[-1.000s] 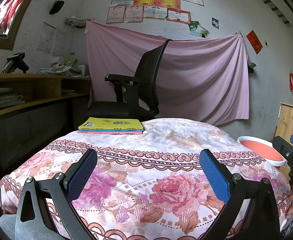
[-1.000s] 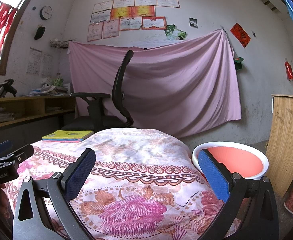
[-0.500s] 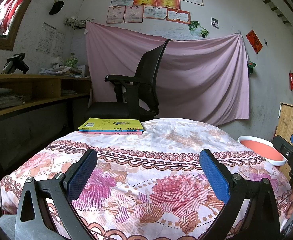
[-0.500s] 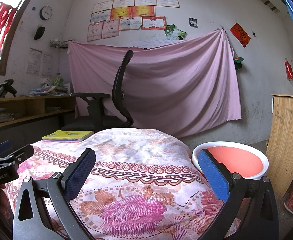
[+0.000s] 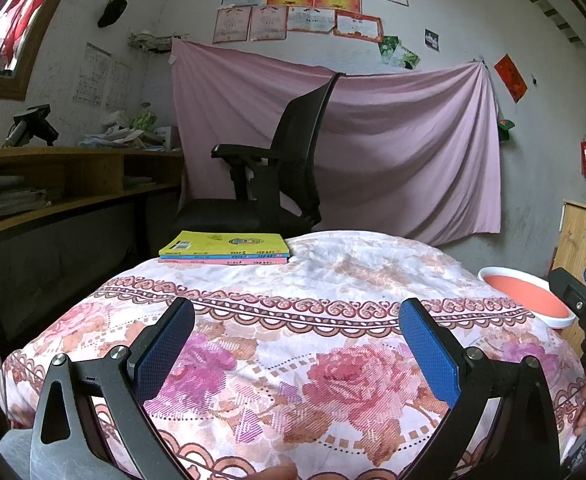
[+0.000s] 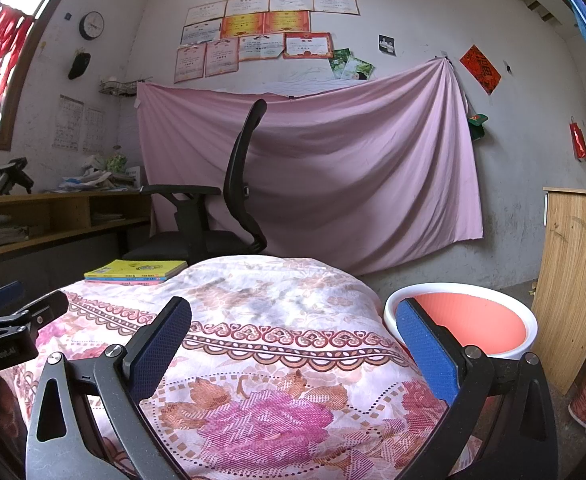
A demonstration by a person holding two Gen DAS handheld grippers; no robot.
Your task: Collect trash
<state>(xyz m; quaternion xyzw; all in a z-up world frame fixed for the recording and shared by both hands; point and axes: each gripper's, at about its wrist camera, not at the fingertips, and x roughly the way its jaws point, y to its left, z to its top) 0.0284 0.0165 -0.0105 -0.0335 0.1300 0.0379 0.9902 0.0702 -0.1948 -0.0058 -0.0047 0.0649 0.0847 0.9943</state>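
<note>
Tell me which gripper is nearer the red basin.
Right. The right gripper hangs over the floral cloth with the red basin just beyond its right finger. The left gripper sits further left; the basin lies past the right gripper there.

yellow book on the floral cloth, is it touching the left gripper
Apart. The left wrist view shows the yellow book atop a stack at the far edge of the floral cloth, with bare cloth between it and the open left gripper.
</note>
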